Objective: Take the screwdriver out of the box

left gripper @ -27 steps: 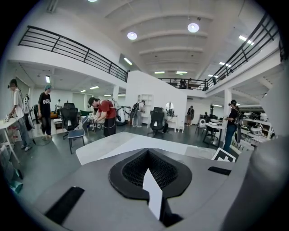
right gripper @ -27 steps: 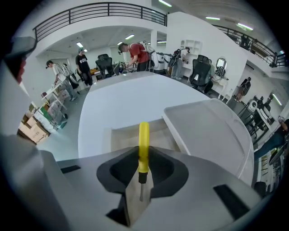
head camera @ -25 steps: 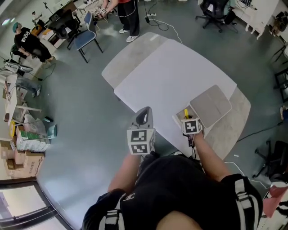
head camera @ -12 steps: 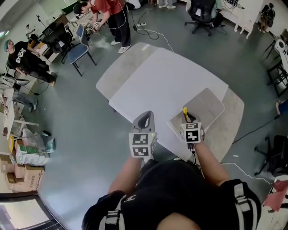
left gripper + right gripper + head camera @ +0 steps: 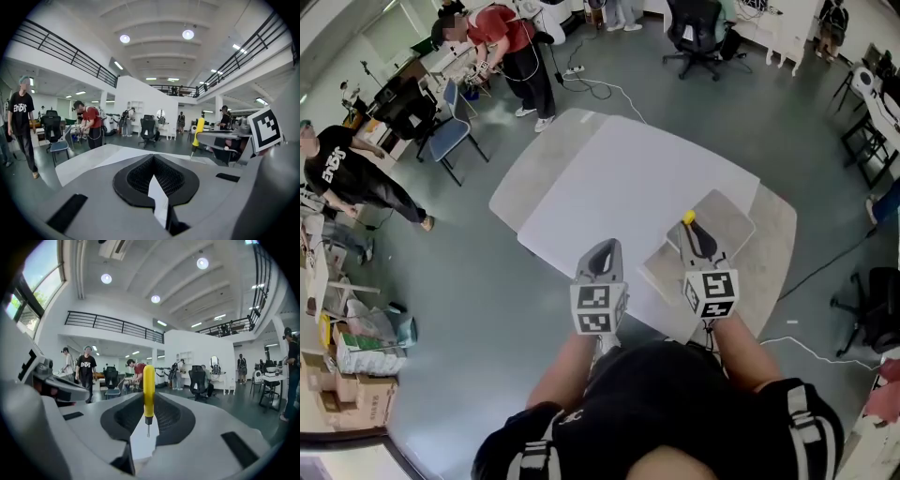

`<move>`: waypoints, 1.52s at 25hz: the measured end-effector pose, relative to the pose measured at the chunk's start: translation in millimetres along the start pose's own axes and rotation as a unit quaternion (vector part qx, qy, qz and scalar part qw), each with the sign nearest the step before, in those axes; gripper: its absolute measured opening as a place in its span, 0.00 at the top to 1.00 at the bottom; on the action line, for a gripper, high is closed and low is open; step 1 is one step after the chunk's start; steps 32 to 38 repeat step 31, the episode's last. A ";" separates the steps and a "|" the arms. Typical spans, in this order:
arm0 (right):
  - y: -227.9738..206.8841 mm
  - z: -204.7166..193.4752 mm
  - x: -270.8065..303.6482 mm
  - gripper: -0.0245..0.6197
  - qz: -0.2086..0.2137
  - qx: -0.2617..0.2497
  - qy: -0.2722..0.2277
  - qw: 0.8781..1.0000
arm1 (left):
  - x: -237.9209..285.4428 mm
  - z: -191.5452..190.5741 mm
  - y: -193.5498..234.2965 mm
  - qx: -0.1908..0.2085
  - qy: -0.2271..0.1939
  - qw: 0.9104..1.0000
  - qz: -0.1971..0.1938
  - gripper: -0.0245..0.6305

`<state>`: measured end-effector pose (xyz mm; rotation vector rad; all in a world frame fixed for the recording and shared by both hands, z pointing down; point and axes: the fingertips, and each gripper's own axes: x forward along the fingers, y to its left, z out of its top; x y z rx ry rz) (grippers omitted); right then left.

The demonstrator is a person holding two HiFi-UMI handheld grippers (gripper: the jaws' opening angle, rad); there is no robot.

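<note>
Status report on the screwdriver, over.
Left gripper shut, empty. Right gripper shut on screwdriver, handle up, held above the box. Nothing in the way.

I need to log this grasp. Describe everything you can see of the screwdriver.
The screwdriver has a slim yellow handle that looks like plastic, a short dark collar below it and a thin metal tip. It stands upright, handle up and tip down. The right gripper is shut on it, with the fingers clamping it at their far end. The tip hangs free in the air. In the head view it shows over the grey box, and only the fingers touch it.
</note>
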<state>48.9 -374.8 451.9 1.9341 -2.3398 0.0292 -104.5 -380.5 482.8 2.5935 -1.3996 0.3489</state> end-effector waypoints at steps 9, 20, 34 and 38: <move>-24.6 22.4 -23.5 0.87 -0.019 -0.001 -0.046 0.999 | 13.6 18.4 -20.9 0.013 -0.020 0.999 -0.025 0.96; -48.9 15.4 -30.4 0.87 -0.043 0.034 -0.035 0.998 | 19.8 25.1 -36.1 0.017 -0.022 0.999 -0.044 0.96; -47.1 11.7 -26.9 0.87 -0.037 0.035 -0.027 0.998 | 22.1 24.5 -35.1 0.017 -0.022 0.998 -0.049 0.96; -47.1 11.7 -26.9 0.87 -0.037 0.035 -0.027 0.998 | 22.1 24.5 -35.1 0.017 -0.022 0.998 -0.049 0.96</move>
